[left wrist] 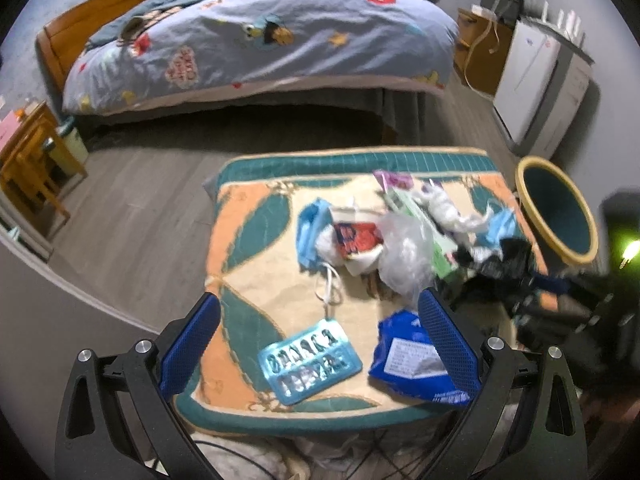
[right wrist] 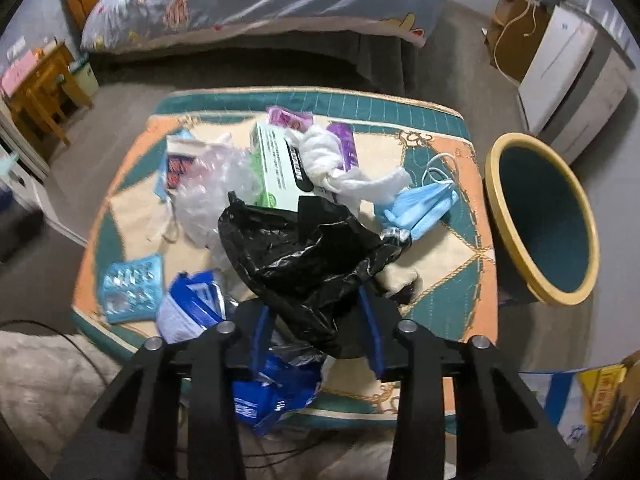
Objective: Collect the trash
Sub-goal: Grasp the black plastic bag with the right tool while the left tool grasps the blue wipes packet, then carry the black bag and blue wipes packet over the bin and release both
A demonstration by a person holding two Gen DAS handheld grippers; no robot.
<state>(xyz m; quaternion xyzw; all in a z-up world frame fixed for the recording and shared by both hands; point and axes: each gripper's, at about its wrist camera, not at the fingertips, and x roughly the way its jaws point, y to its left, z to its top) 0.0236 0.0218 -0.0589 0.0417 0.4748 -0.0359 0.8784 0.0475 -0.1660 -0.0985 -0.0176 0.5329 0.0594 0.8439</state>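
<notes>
on the small table (right wrist: 440, 128) covered with a teal, orange and cream patterned cloth, a heap of trash lies spread from the far middle toward the near edge. the right gripper (right wrist: 316, 320) is clenched around a crumpled black plastic bag (right wrist: 304, 248), its blue-padded fingers (right wrist: 372, 320) pressing the lower part of the bag from both sides while the bulk of it billows forward above the cloth. just past the bag lie a white and green cardboard box (right wrist: 276, 164), a twisted white tissue wad (right wrist: 340, 164) and a folded light blue face mask (right wrist: 424, 204) to the right. a crinkled clear plastic bag (right wrist: 208, 196) sits to the left of the black one.

the left gripper (left wrist: 320, 336) hangs released over the near edge of the table, its jaws wide apart and holding nothing. between them, on the cloth, rest a light blue blister pack (left wrist: 308, 364) and a blue and white plastic wrapper (left wrist: 412, 360); the wrapper lies against the inside of the gripper's right-hand finger, the blister pack well clear of both. beyond them the same heap shows, with a second blue face mask (left wrist: 310, 228) at its left side.

a round bin with a yellow rim and teal inside (right wrist: 544, 216) stands tilted just beside the table's right edge. a bed with a blue cartoon-print quilt (left wrist: 260, 40) fills the background.
</notes>
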